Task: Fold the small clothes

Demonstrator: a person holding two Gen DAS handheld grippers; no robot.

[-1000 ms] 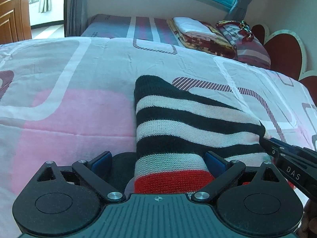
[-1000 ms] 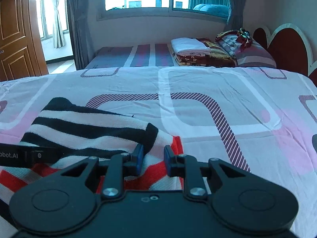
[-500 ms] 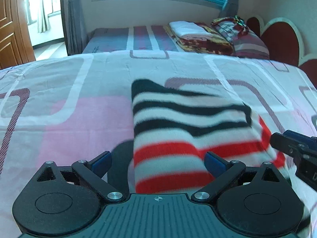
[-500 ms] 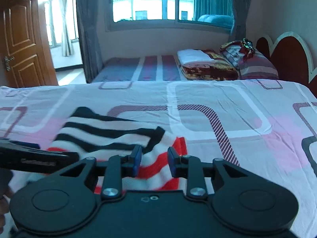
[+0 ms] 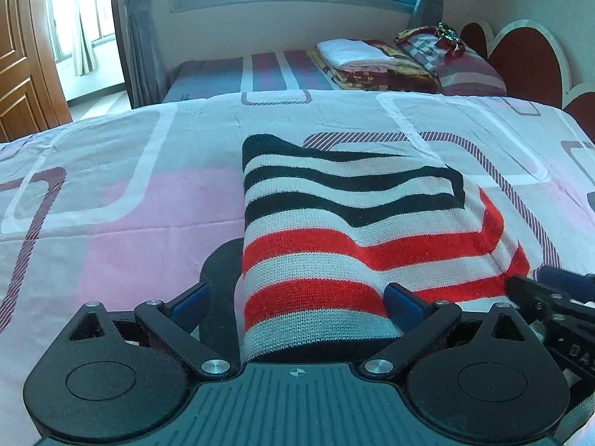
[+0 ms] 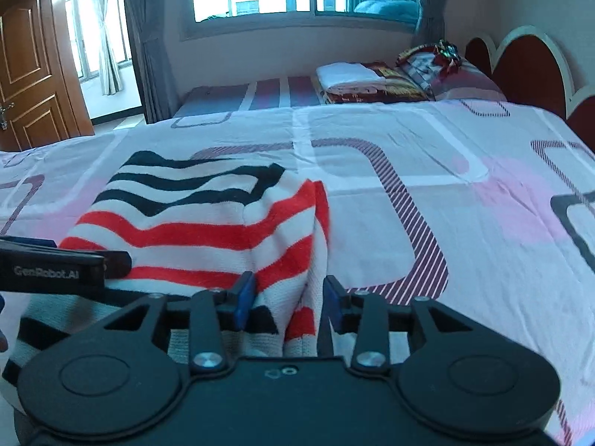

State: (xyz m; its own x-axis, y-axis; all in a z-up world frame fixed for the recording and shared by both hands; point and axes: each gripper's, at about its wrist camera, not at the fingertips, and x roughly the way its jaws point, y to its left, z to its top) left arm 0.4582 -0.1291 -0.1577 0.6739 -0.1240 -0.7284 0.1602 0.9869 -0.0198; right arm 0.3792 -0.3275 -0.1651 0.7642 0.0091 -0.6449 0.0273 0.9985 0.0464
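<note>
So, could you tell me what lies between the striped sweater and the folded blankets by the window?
Only bare bedspread separates the sweater from the blankets, clearest in the right wrist view.

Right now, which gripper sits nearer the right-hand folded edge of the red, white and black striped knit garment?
Right. The right gripper straddles that edge of the striped knit garment, jaws opening; the left gripper stands wide open toward its left edge.

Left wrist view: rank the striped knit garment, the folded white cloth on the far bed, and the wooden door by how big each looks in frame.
1. Striped knit garment, by far the largest, though it lies nearest the camera.
2. Wooden door, cut off at the left edge.
3. Folded white cloth, smallest; it is far away, so true size is unsure.
</note>
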